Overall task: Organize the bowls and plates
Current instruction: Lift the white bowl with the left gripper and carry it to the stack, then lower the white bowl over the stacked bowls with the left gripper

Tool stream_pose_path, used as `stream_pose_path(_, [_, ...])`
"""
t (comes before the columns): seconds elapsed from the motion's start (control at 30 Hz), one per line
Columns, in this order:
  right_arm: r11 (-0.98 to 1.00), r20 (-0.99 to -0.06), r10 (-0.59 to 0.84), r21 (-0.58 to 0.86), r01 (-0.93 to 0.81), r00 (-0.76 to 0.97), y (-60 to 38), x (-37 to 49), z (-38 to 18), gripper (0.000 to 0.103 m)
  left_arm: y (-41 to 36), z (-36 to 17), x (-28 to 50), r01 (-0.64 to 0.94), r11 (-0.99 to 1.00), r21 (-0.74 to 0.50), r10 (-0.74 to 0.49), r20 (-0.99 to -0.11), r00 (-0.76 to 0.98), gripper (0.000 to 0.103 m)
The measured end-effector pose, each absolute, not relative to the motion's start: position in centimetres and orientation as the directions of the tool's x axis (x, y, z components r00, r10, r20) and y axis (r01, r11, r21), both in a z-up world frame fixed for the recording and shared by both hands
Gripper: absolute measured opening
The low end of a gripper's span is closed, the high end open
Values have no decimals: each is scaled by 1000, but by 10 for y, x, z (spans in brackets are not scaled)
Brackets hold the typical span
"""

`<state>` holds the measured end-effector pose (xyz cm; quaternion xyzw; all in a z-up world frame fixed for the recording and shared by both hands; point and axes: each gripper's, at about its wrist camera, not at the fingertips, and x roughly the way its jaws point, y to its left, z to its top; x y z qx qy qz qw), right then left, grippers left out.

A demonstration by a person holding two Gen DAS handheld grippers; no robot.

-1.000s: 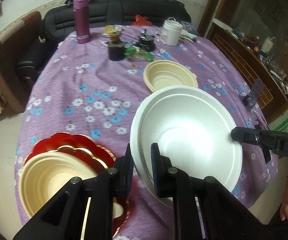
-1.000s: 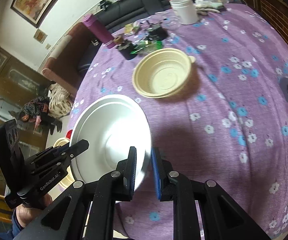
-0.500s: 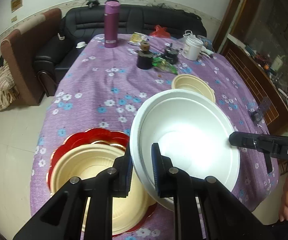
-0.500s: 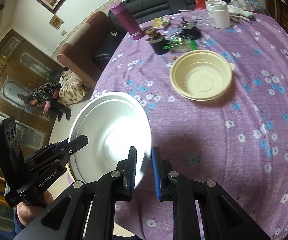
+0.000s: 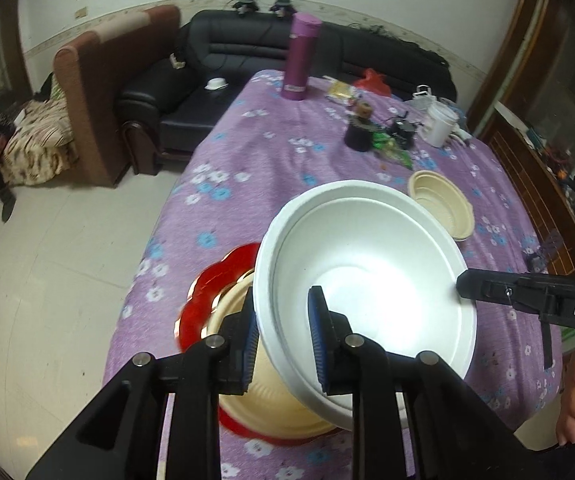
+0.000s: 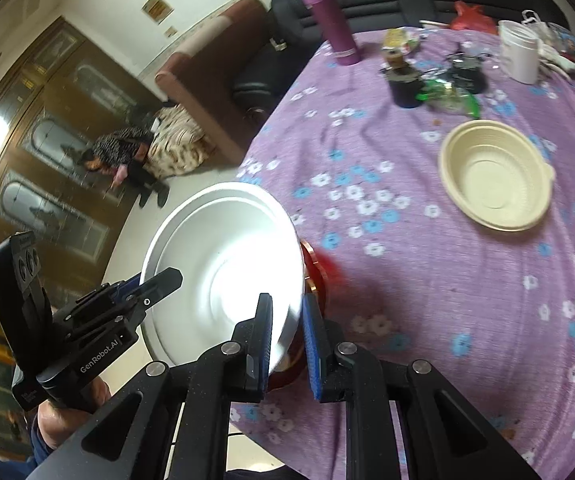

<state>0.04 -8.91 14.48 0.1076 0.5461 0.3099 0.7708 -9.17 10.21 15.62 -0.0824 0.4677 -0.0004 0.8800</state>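
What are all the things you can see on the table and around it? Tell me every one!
white bowl: one, white, held above the table by both claws
beige bowls: two, cream; one in the red plate, one alone on the cloth
red plate: one, red with gold edge, near table edge
flask: one, purple, far end
white jar: one, white, far right
tablecloth: one, purple with flowers
sofa: one, black, behind table
left claw: opening, bowl rim between its pads
right claw: shut on bowl rim
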Motion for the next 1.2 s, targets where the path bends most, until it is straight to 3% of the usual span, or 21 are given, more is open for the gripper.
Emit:
stream_pose_path(0.53, [777,-823,563,497,-387,74,-44,-5,99,17,130,114,-112,-165,975,-152,-54,-874,484,21])
stream_pose_path(1.2, [790,-835,547,490,-370,62,-39,1,84,17,131,105,-103,-157,981,-112,-25,-881,473,21])
